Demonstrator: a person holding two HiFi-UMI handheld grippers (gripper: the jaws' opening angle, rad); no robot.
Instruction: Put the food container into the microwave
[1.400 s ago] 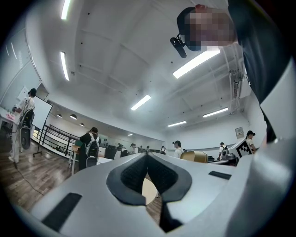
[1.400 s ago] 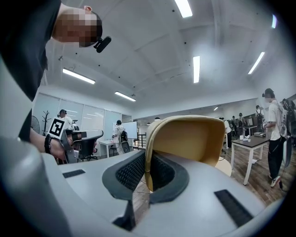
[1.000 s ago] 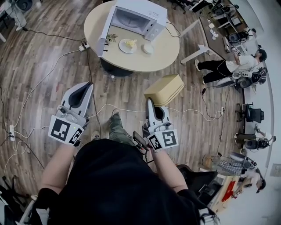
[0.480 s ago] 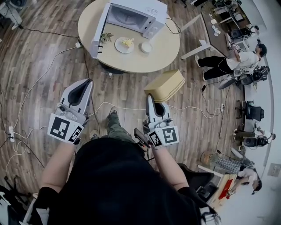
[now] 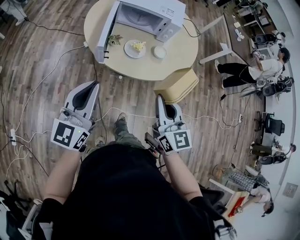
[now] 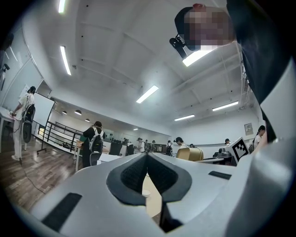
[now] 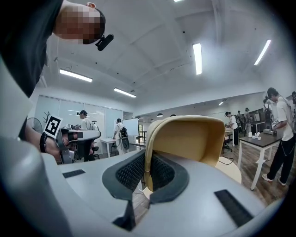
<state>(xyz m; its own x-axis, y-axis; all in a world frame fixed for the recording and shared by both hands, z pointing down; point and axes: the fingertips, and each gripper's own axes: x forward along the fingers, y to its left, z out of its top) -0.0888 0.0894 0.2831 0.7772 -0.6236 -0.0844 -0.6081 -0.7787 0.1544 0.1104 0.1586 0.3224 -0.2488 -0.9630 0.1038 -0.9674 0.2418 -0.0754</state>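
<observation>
In the head view, the right gripper [image 5: 161,97] sits right of centre, and its jaws are clamped on the near rim of the tan food container [image 5: 178,83]. The container is carried in the air above the wooden floor [image 5: 47,70], just below the edge of the round table [image 5: 185,49] at the top of the frame. The right gripper view confirms the hold: the thin container wall [image 7: 187,136] stands pinched between the two dark pads [image 7: 132,172], its open side tipped toward the camera.

The left gripper [image 5: 93,86], left of centre, carries nothing. In its own view the jaws [image 6: 147,158] meet at the tips with nothing between them.

On the table the white microwave [image 5: 152,14] stands with its door [image 5: 105,30] swung open to the left. In front of it are a small plant [image 5: 114,40], a plate [image 5: 134,48] of what may be yellowish food, too small to identify, and a small white bowl [image 5: 159,52]. White cables [image 5: 108,112] trail across the floor. People [image 5: 255,70] stand among desks along the right edge.
</observation>
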